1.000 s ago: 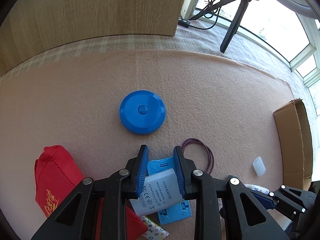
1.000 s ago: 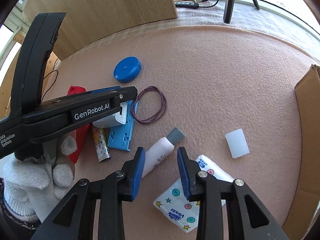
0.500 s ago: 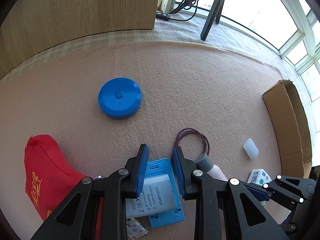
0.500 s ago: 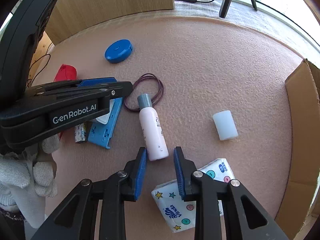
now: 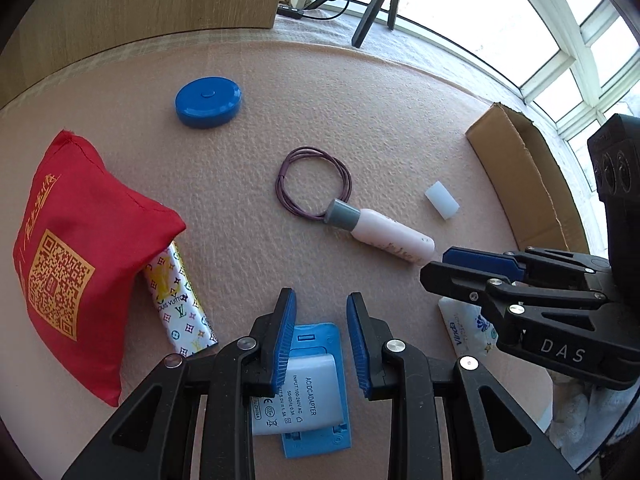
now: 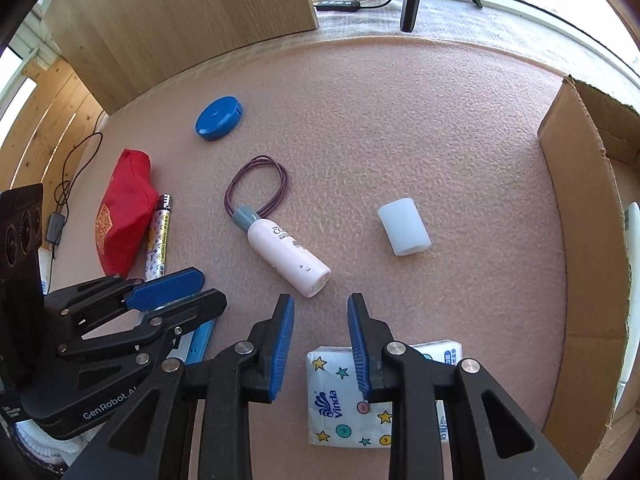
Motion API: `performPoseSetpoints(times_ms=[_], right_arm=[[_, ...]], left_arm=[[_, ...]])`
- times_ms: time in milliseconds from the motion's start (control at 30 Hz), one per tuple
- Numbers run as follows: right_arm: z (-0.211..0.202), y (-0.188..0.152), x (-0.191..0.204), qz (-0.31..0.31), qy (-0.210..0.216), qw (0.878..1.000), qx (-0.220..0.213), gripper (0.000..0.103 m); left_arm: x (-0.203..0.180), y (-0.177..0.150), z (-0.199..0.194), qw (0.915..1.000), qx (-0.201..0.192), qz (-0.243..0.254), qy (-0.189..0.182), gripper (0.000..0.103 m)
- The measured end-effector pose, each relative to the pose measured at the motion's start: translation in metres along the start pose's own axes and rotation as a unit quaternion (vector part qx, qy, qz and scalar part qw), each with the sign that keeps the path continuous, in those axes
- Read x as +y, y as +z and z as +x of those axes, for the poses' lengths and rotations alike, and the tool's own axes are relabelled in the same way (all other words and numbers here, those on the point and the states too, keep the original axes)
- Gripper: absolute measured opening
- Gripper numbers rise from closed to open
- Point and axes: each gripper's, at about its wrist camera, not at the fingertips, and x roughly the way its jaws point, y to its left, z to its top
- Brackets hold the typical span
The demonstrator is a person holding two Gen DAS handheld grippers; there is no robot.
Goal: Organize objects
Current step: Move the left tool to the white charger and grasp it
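right wrist: pink bottle (image 6: 286, 254) beside hair ties (image 6: 256, 188)

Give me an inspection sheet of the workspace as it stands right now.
Surface: pink foam mat, dry, nothing spilled.
Job's things: pink bottle with grey cap lying flat, cap resting on the purple cord loop; round blue tape measure; red fabric pouch lying partly over the patterned tube; white adapter on a blue plastic plate; translucent white cap; Vinda tissue pack.
Clutter: nothing seen.
Grippers: left gripper open above the adapter; right gripper open, empty.
Cables: black cable off the mat's left edge.
Surroundings: cardboard box at right; tripod, window behind.
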Motion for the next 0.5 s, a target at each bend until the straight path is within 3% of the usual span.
performPoseSetpoints(times_ms=[200, 300, 500], right_arm=[[-0.02, 0.001, 0.005, 0.002, 0.023, 0.999, -0.03, 0.027], [-0.024, 0.0, 0.013, 0.006, 0.056, 0.998, -0.036, 0.027], [-0.012, 0.003, 0.048, -0.023, 0.092, 0.995, -0.019, 0.027]], left_arm=[[0.024, -0.014, -0.051, 0.9977, -0.052, -0.043, 0.006, 0.038], [0.038, -0.025, -0.073, 0.9953, -0.069, -0.068, 0.01, 0.038], [0.046, -0.061, -0.084, 0.9961, -0.051, -0.07, 0.019, 0.038]])
